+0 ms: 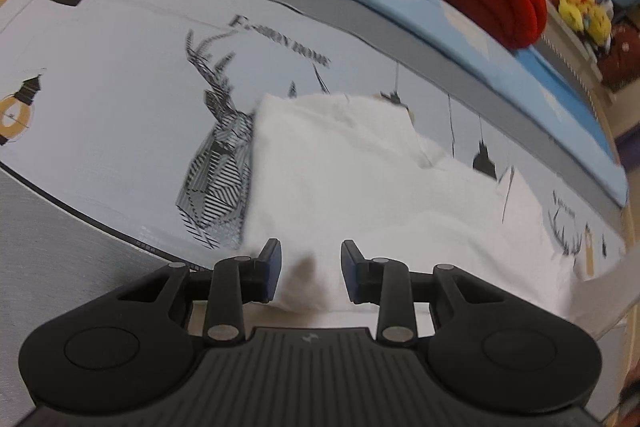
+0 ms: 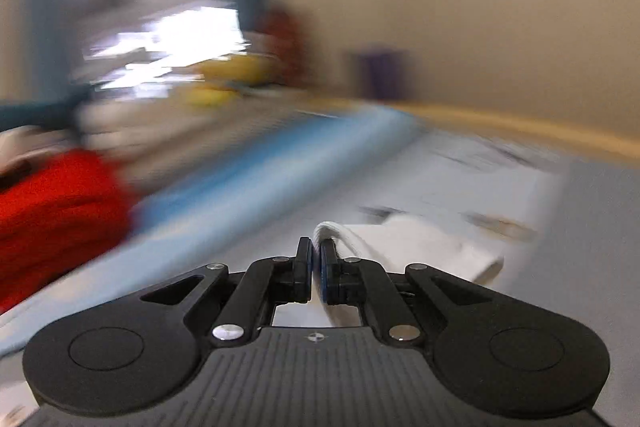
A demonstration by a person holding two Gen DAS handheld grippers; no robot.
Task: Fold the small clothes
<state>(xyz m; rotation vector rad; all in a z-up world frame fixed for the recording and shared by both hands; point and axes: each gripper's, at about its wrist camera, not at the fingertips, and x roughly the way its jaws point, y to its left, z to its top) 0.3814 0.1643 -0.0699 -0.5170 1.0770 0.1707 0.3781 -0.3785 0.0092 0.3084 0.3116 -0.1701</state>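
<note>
White garment (image 1: 360, 163) is lying partly folded on the printed bed sheet (image 1: 120, 67). Left claw (image 1: 310, 271) is gaping wide over its near edge, gripping nothing. Right claw (image 2: 316, 267) is pinching a bunched fold of the cloth. Fabric looks light, limp, likely to slump; best taken at hems or corners.

On my left wrist view, the grey printed sheet (image 1: 120, 75) carries a line of dark capitals above the striped deer head (image 1: 220, 163). I read the second word as "HOME"; the first begins with "F" and is too smeared to make out. A smaller deer print (image 1: 566, 231) further right has lettering too tiny to read. My right wrist view is blurred; nothing legible there.
</note>
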